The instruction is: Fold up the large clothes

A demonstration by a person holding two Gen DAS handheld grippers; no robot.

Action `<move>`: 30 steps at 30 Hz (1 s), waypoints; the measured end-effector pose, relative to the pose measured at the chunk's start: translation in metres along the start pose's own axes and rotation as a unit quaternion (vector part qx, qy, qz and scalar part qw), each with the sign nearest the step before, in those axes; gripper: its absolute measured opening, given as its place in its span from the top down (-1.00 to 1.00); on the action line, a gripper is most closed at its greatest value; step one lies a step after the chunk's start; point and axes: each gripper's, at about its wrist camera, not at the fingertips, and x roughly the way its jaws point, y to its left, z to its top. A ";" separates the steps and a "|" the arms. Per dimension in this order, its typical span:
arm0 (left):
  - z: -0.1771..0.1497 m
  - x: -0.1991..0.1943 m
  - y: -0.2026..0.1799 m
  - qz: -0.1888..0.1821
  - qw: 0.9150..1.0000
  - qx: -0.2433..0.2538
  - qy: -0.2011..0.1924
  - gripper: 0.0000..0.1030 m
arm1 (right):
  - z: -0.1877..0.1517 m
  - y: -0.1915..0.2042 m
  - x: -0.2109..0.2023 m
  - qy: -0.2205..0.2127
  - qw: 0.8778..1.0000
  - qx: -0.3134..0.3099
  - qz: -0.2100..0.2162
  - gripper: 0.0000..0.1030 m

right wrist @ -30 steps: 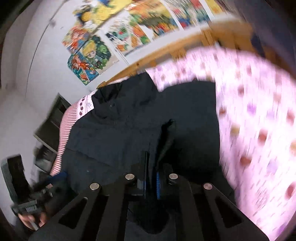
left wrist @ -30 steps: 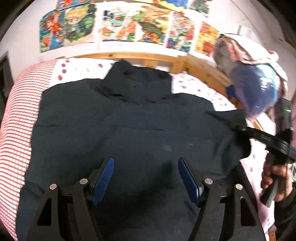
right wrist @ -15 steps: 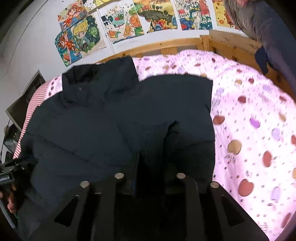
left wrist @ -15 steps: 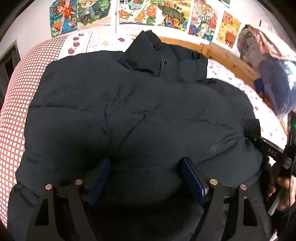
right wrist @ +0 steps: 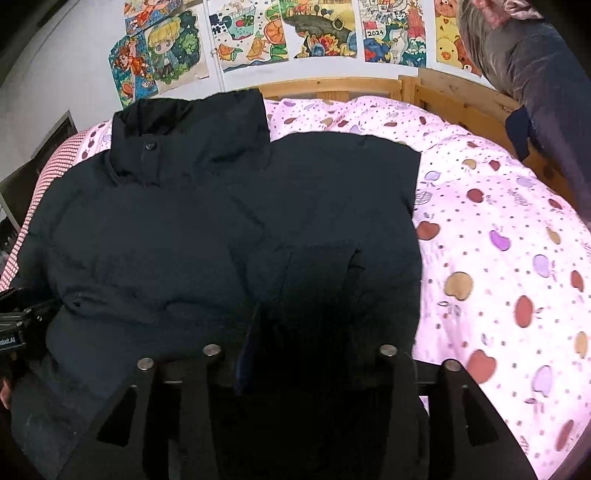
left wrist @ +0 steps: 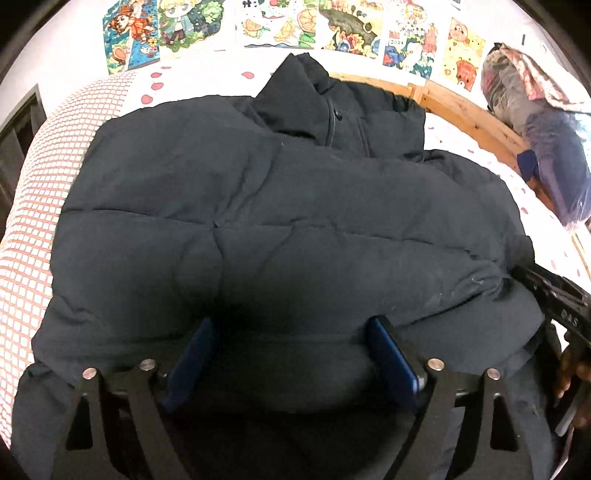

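Note:
A black puffer jacket (left wrist: 258,206) lies spread on the bed, collar toward the wall, with one side folded over its body. My left gripper (left wrist: 295,347) rests low on the near hem. Its jaws are opening wide, and the padded fabric bulges up between the blue pads (left wrist: 391,354) without being pinched. My right gripper (right wrist: 306,332) sits at the jacket's (right wrist: 221,221) right edge. Its jaws are opening, and a dark fold of sleeve still stands between them, hiding the right finger. The right gripper's body (left wrist: 554,299) shows at the left wrist view's right edge.
The pink apple-print sheet (right wrist: 498,240) lies bare to the jacket's right. A red-checked cover (left wrist: 29,206) borders the left. A wooden bed frame (left wrist: 472,114) runs behind, with a bagged bundle of clothes (left wrist: 546,147) on it. Posters (right wrist: 258,33) line the wall.
My left gripper sank onto the jacket and its jaws spread wider. My right gripper, shut on a jacket fold a second ago, has parted its jaws and rolled level.

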 end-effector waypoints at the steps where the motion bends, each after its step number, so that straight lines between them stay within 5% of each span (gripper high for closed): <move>1: 0.002 -0.004 0.002 -0.005 1.000 -0.009 0.000 -0.71 | 0.000 -0.002 -0.005 0.000 1.000 0.000 -0.001 0.06; 6: 0.015 -0.021 0.011 -0.027 0.999 -0.045 -0.009 -0.77 | 0.004 -0.005 -0.033 -0.010 1.000 -0.015 -0.001 -0.46; 18: 0.086 -0.033 0.006 0.004 0.997 -0.011 -0.077 -0.84 | 0.061 0.007 -0.043 -0.034 0.999 -0.040 0.014 -0.53; 30: 0.195 0.036 0.013 0.018 0.990 0.004 -0.140 -0.84 | 0.168 0.038 0.045 -0.063 0.996 -0.011 0.060 -0.55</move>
